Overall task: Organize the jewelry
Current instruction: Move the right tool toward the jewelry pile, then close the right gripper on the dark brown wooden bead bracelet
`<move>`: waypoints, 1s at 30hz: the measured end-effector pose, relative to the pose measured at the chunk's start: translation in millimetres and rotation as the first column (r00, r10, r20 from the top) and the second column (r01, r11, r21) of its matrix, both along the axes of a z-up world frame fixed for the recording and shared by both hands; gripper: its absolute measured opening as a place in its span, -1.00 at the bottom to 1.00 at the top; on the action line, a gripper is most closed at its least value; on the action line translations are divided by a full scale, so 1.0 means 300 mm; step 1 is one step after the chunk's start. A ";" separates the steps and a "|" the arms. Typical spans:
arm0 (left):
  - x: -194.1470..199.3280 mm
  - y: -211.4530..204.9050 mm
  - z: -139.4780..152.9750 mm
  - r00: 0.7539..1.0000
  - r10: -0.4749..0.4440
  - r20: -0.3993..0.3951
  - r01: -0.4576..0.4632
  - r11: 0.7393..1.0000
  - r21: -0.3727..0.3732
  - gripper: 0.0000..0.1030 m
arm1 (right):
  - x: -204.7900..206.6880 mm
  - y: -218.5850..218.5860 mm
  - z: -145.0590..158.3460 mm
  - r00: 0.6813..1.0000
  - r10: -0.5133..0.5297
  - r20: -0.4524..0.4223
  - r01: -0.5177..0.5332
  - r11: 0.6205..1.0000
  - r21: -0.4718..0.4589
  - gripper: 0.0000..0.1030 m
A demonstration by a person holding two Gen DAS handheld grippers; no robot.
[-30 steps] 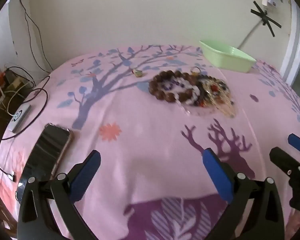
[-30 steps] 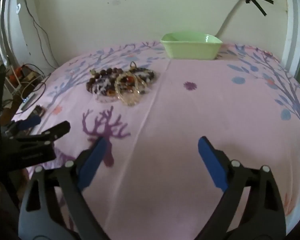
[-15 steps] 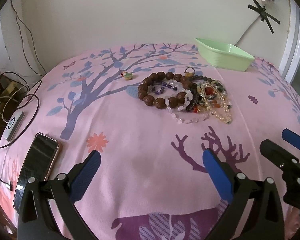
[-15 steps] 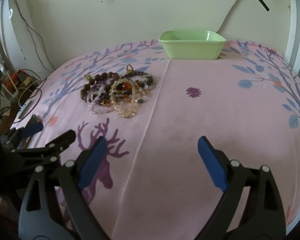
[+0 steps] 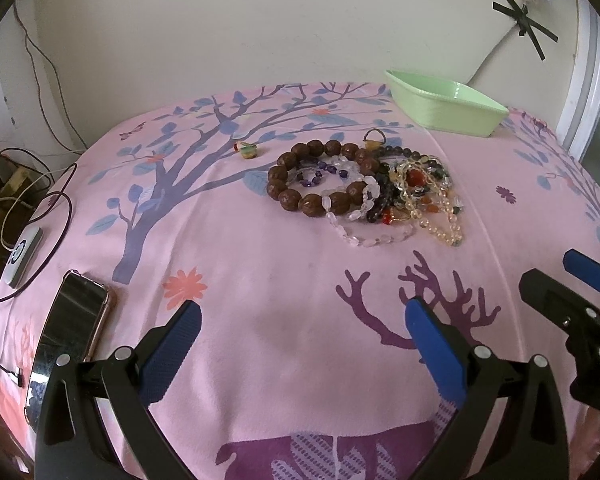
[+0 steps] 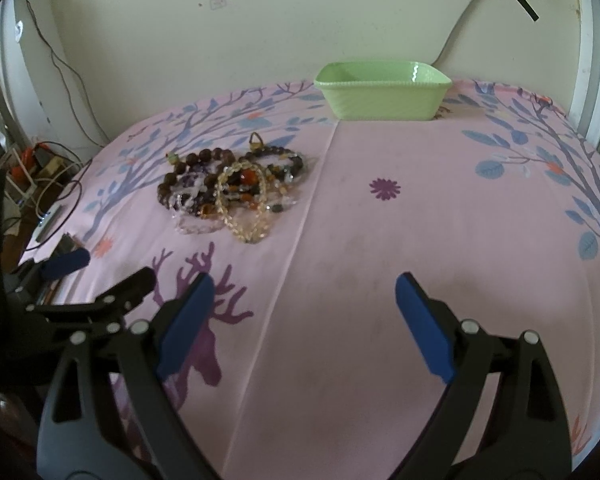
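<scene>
A pile of beaded bracelets [image 5: 384,196] lies on the pink printed cloth [image 5: 268,280], with a big brown wooden bead bracelet [image 5: 296,201] at its left. A small green charm [image 5: 247,151] sits apart to the left of the pile. A pale green tray [image 5: 444,108] stands at the back right by the wall. My left gripper [image 5: 302,312] is open and holds nothing, short of the pile. In the right wrist view the pile [image 6: 236,188] is ahead and left, and the tray [image 6: 380,100] is straight ahead. My right gripper [image 6: 304,284] is open over bare cloth.
A phone [image 5: 72,336] lies at the cloth's left edge, with a white device [image 5: 24,256] and cables [image 5: 56,184] beyond it. The right gripper [image 5: 552,270] shows at the right of the left wrist view. The wall runs close behind the tray.
Both grippers have come forward toward the jewelry pile, which now looks nearer and larger. Both stay open; nothing on the cloth has moved.
</scene>
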State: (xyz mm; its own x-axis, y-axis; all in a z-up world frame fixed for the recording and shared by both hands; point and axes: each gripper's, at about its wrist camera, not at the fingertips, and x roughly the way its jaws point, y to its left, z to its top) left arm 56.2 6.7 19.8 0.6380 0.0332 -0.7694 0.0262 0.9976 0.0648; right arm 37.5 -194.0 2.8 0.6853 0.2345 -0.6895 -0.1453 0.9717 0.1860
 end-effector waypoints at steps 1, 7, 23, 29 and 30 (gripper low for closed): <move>0.002 -0.001 -0.001 1.000 -0.001 -0.002 0.001 1.000 -0.001 0.55 | -0.003 0.001 -0.001 1.000 0.000 0.001 0.000 1.000 0.000 0.72; 0.006 0.018 0.014 1.000 -0.014 0.024 0.015 1.000 -0.027 0.55 | 0.012 0.000 0.010 1.000 0.000 0.010 0.000 1.000 -0.001 0.72; 0.033 0.165 0.058 0.992 -0.004 0.123 0.011 0.998 -0.057 0.55 | 0.062 0.076 0.031 0.997 0.074 0.028 -0.073 0.997 -0.029 0.29; 0.097 0.262 0.090 0.995 0.000 0.096 0.018 0.981 -0.192 0.47 | 0.109 0.120 0.053 0.988 0.152 0.023 -0.152 0.988 -0.020 -0.27; 0.109 0.267 0.097 0.995 0.001 0.097 0.017 0.982 -0.187 0.41 | 0.127 0.132 0.059 0.985 0.171 0.019 -0.171 0.985 -0.017 -0.33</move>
State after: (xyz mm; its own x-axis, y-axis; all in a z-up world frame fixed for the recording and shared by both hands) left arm 88.9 86.9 48.9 0.7093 -0.1108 -0.6961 0.0370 0.9921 -0.1202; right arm 75.6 -154.4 20.5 0.6500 0.3386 -0.6803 -0.3130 0.9351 0.1664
